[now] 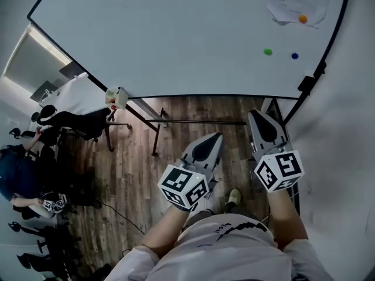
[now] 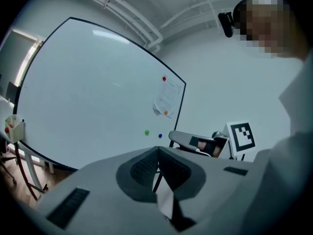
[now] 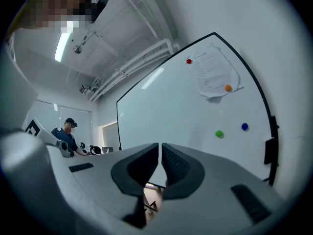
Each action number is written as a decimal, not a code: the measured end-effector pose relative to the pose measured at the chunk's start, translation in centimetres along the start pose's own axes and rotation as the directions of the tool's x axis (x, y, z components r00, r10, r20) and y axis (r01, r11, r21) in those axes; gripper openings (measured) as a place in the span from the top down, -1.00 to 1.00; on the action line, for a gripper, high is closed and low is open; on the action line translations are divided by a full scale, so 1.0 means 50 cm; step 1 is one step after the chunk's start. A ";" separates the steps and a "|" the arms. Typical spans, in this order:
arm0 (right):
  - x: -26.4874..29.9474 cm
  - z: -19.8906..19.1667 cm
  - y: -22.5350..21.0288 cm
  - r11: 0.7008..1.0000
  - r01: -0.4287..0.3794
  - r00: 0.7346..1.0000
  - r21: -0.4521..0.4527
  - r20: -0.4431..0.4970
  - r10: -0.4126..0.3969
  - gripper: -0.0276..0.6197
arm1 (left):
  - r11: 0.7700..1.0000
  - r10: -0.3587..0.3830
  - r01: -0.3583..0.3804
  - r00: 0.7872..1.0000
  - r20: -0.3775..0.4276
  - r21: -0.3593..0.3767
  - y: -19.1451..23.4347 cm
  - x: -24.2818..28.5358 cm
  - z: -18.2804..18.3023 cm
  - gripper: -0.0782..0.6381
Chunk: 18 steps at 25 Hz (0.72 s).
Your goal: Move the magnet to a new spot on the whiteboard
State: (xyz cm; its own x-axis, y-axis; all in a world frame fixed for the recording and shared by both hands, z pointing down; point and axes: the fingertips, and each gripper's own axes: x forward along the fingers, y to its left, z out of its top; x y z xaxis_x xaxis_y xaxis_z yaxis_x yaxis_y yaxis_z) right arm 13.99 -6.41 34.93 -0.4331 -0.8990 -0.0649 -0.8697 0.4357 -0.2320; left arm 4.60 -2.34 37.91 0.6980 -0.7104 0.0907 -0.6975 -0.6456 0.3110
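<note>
A large whiteboard (image 1: 176,34) stands ahead of me, some way off. On its right part sit a green magnet (image 1: 268,51), a blue magnet (image 1: 294,55) and an orange magnet (image 1: 302,19) that pins a paper sheet (image 1: 296,2). The right gripper view also shows a red magnet (image 3: 189,61) at the sheet's top. My left gripper (image 1: 218,136) and right gripper (image 1: 253,113) are held side by side, level, short of the board's lower edge. Both are shut with nothing between the pads. The green magnet (image 3: 219,133) lies up and right of the right gripper (image 3: 160,145).
A small holder with markers (image 1: 116,97) hangs at the board's lower left corner. The board's stand legs (image 1: 157,127) rest on the wooden floor. A black block (image 1: 307,82) sits on the frame at lower right. A white wall is at right. A seated person (image 1: 17,168) and chairs are far left.
</note>
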 end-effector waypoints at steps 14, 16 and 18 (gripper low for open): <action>0.158 -0.003 -0.178 0.974 0.191 0.981 -0.122 -0.011 -0.194 0.68 | 0.995 -0.090 0.091 0.996 -0.023 0.033 0.093 0.187 0.032 0.75; 0.183 0.000 -0.218 0.961 0.237 0.970 -0.145 -0.012 -0.242 0.66 | 0.992 -0.121 0.122 0.992 -0.027 0.044 0.105 0.222 0.044 0.75; 0.206 0.005 -0.261 0.944 0.287 0.956 -0.161 -0.011 -0.293 0.65 | 0.987 -0.154 0.156 0.988 -0.031 0.050 0.118 0.257 0.056 0.75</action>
State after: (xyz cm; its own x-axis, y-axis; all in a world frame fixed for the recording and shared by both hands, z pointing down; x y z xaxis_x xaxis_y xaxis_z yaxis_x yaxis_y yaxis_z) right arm 20.93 -21.39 37.04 -0.1622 -0.9866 0.0164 -0.9837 0.1604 -0.0810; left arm 9.01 -16.06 38.26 0.8019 -0.5933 0.0711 -0.5877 -0.7615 0.2733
